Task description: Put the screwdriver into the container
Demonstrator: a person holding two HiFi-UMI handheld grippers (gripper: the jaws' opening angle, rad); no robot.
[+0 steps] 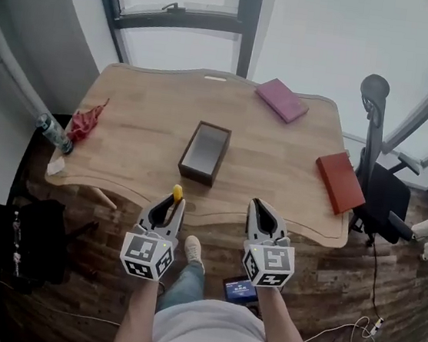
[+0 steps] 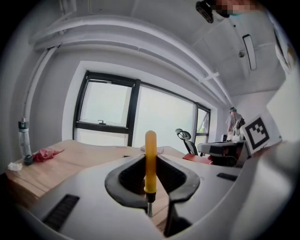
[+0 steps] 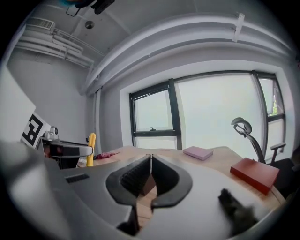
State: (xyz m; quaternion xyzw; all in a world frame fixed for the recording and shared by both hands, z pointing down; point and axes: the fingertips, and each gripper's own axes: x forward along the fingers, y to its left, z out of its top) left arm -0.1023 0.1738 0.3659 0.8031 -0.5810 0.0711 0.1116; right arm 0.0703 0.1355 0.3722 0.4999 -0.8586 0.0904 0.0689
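The container (image 1: 205, 152) is a dark open box standing mid-table, and it looks empty. My left gripper (image 1: 172, 204) hovers at the table's near edge, in front of the box and slightly left of it. It is shut on the screwdriver (image 2: 150, 159), whose yellow handle stands upright between the jaws, with the metal shaft pointing down. The handle's tip (image 1: 178, 192) pokes out above the jaws in the head view. My right gripper (image 1: 260, 208) is level with it to the right, its jaws shut on nothing (image 3: 150, 158).
A pink book (image 1: 282, 99) lies at the far right of the wooden table (image 1: 144, 107) and a red book (image 1: 340, 181) at its right edge. A red cloth (image 1: 87, 121) and a bottle (image 1: 54, 133) sit at the left edge. An office chair (image 1: 378, 186) stands to the right.
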